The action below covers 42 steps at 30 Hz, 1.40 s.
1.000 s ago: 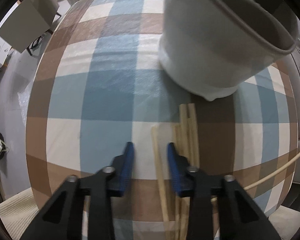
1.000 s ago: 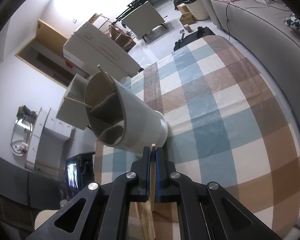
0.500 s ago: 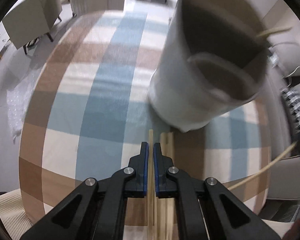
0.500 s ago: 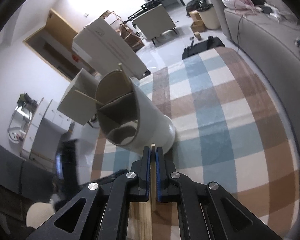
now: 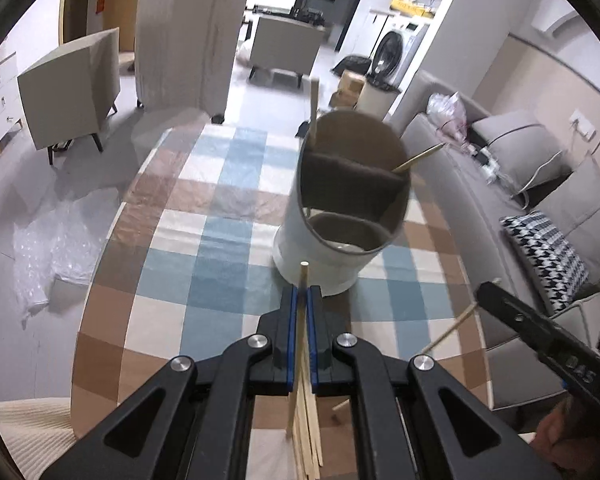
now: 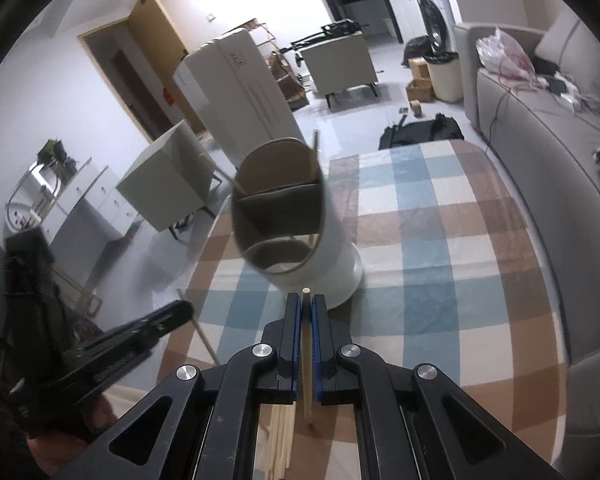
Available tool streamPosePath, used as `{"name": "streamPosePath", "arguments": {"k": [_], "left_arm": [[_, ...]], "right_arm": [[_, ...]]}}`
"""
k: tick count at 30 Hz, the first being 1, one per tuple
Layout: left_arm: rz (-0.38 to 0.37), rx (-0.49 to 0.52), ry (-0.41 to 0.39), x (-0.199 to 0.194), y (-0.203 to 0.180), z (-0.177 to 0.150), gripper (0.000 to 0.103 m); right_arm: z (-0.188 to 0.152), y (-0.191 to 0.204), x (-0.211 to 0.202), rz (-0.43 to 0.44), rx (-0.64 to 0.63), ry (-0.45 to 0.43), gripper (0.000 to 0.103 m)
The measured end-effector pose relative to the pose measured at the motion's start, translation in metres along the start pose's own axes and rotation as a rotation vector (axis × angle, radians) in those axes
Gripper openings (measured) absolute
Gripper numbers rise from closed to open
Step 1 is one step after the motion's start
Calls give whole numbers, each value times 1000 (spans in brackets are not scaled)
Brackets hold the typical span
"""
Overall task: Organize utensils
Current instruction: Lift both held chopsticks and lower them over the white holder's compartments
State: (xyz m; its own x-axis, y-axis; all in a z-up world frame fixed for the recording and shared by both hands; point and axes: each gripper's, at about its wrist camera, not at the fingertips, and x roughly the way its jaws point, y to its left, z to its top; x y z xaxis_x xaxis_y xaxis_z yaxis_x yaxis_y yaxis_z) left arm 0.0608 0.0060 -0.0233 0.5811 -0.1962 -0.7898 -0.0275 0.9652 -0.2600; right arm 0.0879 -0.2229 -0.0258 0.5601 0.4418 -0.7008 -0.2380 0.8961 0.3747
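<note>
A white divided utensil holder (image 5: 340,216) stands on the checked tablecloth; it also shows in the right wrist view (image 6: 296,220). Two wooden chopsticks stick out of its far compartment. My left gripper (image 5: 302,292) is shut on a wooden chopstick (image 5: 303,276), lifted just short of the holder's near rim. My right gripper (image 6: 306,300) is shut on another chopstick (image 6: 306,294), also raised in front of the holder. Several more chopsticks (image 5: 308,440) lie bundled on the cloth below both grippers. Each gripper appears at the edge of the other's view.
The round table (image 5: 220,240) has its edge close on the left. A grey sofa (image 5: 520,208) with cushions runs along the right side. Chairs, a tall white box and plastic wrap stand on the floor beyond the table.
My left gripper closed on a chopstick from the bundle and lifted it, tilting up toward the holder. My right gripper kept its chopstick and rose a little.
</note>
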Motion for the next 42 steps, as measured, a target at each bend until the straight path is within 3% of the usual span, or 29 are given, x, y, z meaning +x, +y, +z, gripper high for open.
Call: {"name": "streamPosePath", "arguments": {"k": [7,23,42], "left_arm": [[-6,52,-40,-15,-7,-5,1],[-5,117,-21,-41,-16,6,0],[-74,144,-112,-108,-47,68,0]], "right_arm": [[-14,16,-12,-15,-33,-21,4],[-19,24,-48,-43,-4,-97,4],[37,47,-107,-47,-56,-235,4]]}}
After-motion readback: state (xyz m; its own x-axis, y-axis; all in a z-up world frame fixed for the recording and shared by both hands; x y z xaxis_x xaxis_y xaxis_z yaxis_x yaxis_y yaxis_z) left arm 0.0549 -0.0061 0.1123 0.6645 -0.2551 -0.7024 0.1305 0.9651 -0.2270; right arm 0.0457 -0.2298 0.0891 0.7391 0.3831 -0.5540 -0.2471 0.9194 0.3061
